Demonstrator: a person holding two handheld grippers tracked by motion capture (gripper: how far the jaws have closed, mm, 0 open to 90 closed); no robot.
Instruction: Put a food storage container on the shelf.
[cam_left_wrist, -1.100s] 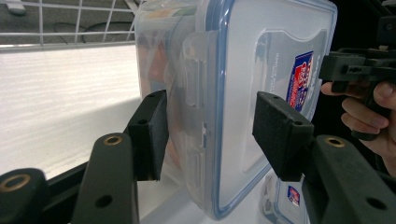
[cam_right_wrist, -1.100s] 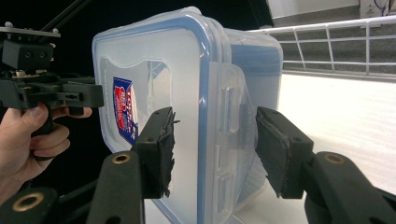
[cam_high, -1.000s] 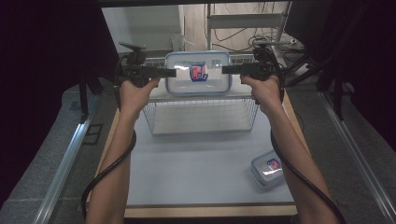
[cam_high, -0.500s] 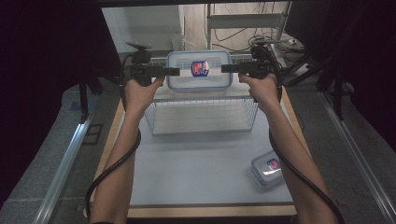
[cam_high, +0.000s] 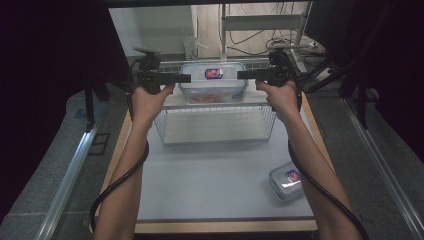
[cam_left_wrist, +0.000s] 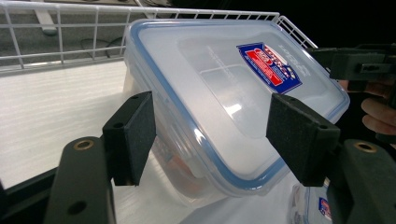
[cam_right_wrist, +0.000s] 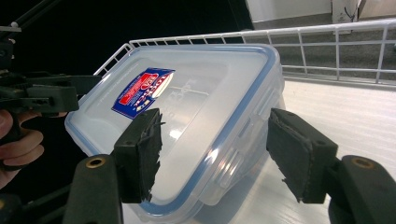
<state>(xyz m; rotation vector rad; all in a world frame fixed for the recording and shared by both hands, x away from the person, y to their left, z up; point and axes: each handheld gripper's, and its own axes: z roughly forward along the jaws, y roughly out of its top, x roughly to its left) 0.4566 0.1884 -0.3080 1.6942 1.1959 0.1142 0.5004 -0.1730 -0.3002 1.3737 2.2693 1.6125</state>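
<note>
Both tongs' jaws had just been opening, left tongs (cam_left_wrist: 212, 135) and right tongs (cam_right_wrist: 217, 156) loose around the container (cam_high: 213, 82); best withdrawn straight outward, without nudging it across the wire basket (cam_high: 215, 125).

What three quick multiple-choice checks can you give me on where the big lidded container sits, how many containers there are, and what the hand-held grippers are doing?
1. Where is the large container?
A. in the wire basket
B. on the floor
C. at the table's near edge

2. How many lidded containers are in the high view?
A. one
B. two
C. four

3. How do both hand-held grippers stand?
A. clamped on the lid
B. jaws apart, pads off the container
C. holding the small container

Key: 1 A, the basket's wires ring it; 2 B, the large one and the small one at the table's near right; 3 B, left hand-held gripper and right hand-held gripper show gaps beside the pads, having just been opening.
</note>
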